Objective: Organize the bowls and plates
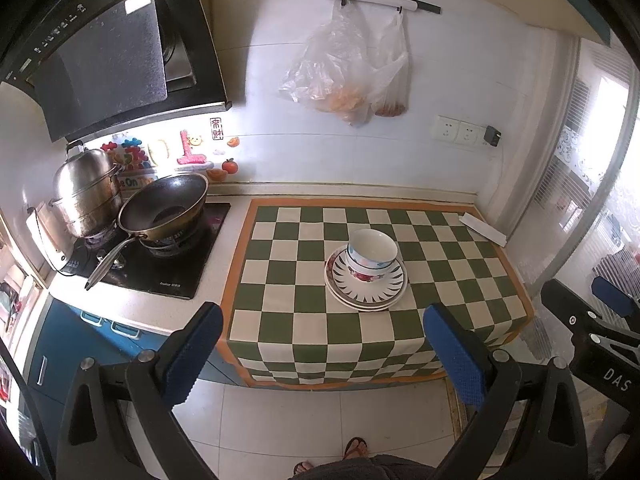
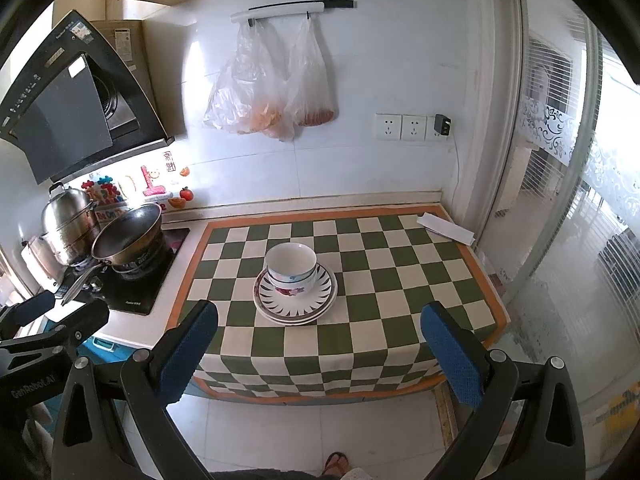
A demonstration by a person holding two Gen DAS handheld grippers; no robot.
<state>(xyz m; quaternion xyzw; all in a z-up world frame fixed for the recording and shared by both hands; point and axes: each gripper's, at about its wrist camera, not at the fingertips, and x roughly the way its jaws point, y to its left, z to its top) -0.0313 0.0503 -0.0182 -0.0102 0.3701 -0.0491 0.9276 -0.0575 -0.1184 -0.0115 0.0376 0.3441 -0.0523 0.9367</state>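
Bowls (image 1: 372,258) nested on stacked plates (image 1: 366,286), mid table (image 1: 304,320). Left tool (image 1: 322,350) and right tool (image 2: 320,354): wide open, empty, near edge. Approach level; grip rim, lift straight, avoid tipping stack.

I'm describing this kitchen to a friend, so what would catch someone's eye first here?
First the green-and-white checkered cloth over the counter, with stacked bowls sitting on stacked plates near its middle. Next, two plastic bags hanging from a wall rail above it, and the dark wok beside a steel steamer pot on the stove at the left. Both grippers, left and right, hang open in front of the counter, holding nothing.
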